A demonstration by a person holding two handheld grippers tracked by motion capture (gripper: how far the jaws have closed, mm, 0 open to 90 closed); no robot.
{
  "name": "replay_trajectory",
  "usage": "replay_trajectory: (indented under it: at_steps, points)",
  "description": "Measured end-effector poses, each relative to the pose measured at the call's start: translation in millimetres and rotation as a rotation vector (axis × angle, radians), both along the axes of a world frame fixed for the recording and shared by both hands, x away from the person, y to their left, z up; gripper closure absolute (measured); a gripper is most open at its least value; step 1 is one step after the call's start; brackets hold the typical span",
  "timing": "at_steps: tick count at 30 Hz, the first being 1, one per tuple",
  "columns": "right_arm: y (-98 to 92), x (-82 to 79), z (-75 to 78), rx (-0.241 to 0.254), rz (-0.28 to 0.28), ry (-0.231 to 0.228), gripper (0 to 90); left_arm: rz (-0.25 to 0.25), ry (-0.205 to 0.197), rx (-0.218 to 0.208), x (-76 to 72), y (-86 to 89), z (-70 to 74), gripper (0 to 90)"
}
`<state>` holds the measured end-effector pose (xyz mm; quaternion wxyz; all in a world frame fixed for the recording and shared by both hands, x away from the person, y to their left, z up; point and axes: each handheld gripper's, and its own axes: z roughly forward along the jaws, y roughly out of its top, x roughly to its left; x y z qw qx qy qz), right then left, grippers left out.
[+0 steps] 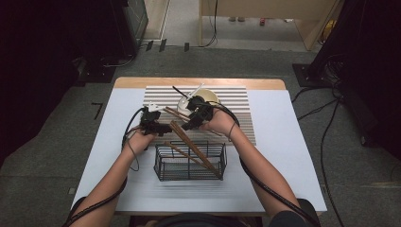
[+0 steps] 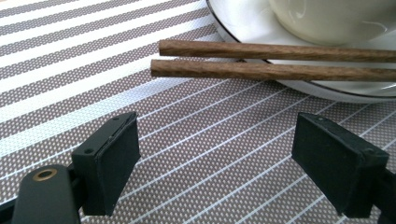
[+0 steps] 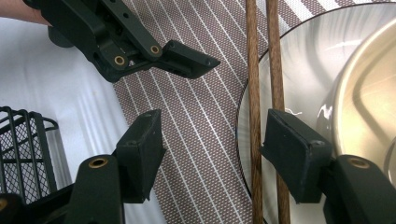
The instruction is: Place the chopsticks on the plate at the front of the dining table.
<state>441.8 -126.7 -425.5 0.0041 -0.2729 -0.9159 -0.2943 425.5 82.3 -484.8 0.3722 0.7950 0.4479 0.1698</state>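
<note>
Two brown chopsticks [image 2: 271,70] lie side by side with their far ends resting on the rim of a white plate [image 2: 243,23] that carries a cream bowl [image 2: 327,14]. My left gripper [image 2: 215,149] is open over the striped placemat [image 2: 93,70], just short of the chopsticks' near ends. My right gripper [image 3: 215,140] is open as well. The chopsticks [image 3: 253,70] run past its right pad [image 3: 294,154], one of them inside the gap, with neither pad pressing on them. In the high view both grippers, left [image 1: 163,127] and right [image 1: 191,120], meet beside the bowl [image 1: 205,97].
A black wire basket [image 1: 189,163] stands near the table's front, with other brown chopsticks [image 1: 196,151] leaning out of it. A white spoon [image 1: 195,91] and a dark stick [image 1: 178,90] rest at the bowl. The left gripper's body [image 3: 130,42] shows close ahead in the right gripper view.
</note>
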Motion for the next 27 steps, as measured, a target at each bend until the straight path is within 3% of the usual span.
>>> replay_trajectory:
  at_steps: [12, 15, 27]
  points:
    - [-15.4, -9.8, -1.5, 0.051, -0.015, -0.035, 38.4, -0.033, 0.038, -0.027, 5.6, -2.1, -0.3, 15.3]
    - [-19.9, -14.0, -2.1, 0.060, -0.018, -0.045, 38.8, -0.040, 0.048, -0.015, 6.8, -1.9, -1.0, 15.4]
    - [-41.8, -30.2, -2.3, 0.108, -0.047, -0.081, 39.6, -0.030, 0.030, -0.058, 10.4, -3.0, -0.9, 15.4]
